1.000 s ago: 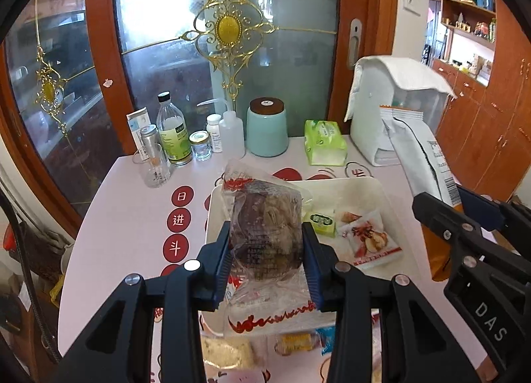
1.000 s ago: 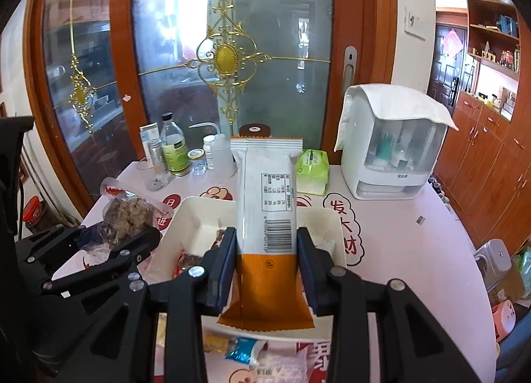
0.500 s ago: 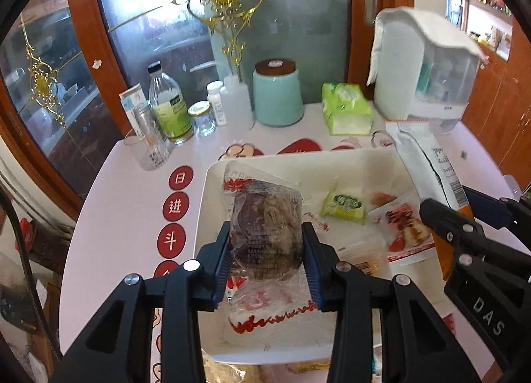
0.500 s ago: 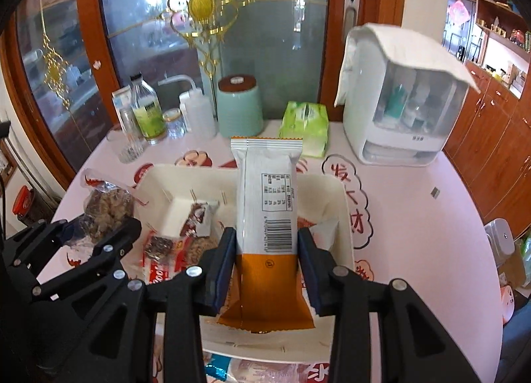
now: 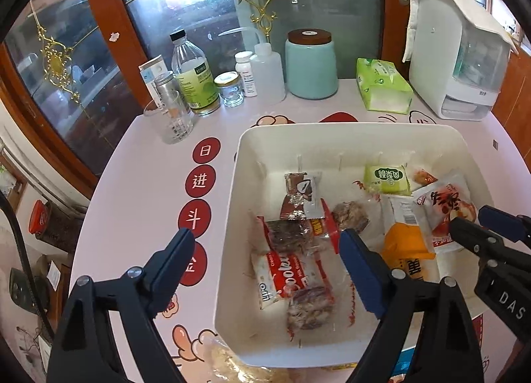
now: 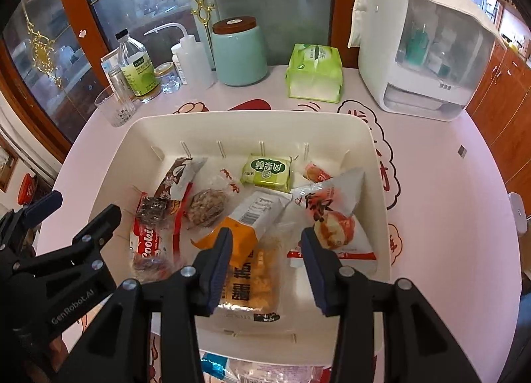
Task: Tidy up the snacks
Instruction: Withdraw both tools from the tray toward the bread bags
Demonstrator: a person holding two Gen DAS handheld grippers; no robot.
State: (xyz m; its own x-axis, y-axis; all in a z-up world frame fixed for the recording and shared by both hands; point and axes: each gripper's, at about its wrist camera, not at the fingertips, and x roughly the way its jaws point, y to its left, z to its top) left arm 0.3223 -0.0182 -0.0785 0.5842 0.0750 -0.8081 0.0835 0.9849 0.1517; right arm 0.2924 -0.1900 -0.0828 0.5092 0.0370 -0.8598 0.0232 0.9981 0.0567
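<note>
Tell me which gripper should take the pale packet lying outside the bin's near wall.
Probably left: the left gripper, jaws opening and empty, hangs nearly above the pale packet outside the bin.

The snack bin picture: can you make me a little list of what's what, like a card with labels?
bin: white bin on the pink table
in bin: green packet, cookie pack, orange-and-white bag
left tongs: opening, wide, nothing between them
right tongs: opening, bag lying below, not pinched
behind bin: teal jar, green tissue pack
</note>
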